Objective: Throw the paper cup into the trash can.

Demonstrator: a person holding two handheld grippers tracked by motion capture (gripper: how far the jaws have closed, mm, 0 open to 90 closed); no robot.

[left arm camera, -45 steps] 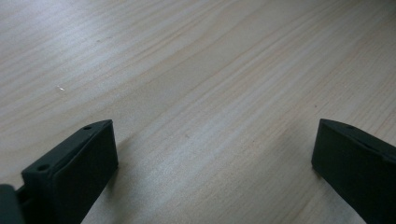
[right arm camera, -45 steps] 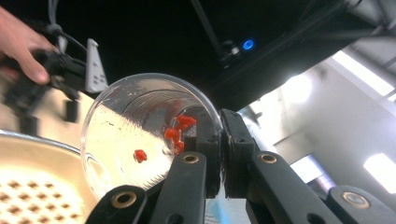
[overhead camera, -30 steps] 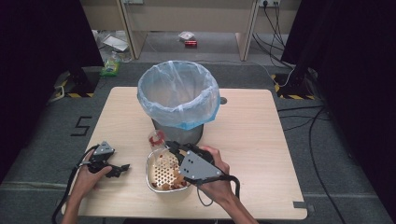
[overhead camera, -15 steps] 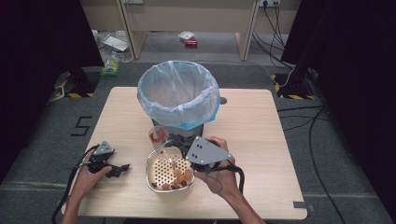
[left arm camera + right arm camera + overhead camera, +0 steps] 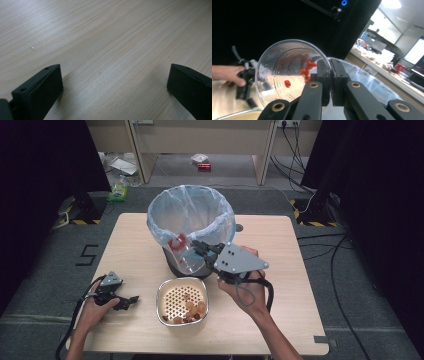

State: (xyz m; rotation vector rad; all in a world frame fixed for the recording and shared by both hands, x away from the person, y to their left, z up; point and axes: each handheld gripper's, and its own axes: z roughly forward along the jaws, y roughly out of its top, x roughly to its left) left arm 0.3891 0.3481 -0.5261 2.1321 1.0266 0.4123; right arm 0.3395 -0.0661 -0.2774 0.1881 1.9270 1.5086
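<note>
The cup (image 5: 287, 75) is clear plastic with ridged walls and a few red bits stuck inside. The right gripper (image 5: 330, 82) is clamped on its rim, one jaw inside the wall and one outside. From above, the cup (image 5: 184, 251) hangs tilted against the near side of the bin (image 5: 190, 220), above the table (image 5: 280, 245), beyond the bowl (image 5: 182, 301). The left gripper (image 5: 120, 301) rests on the table, jaws wide apart around bare wood.
</note>
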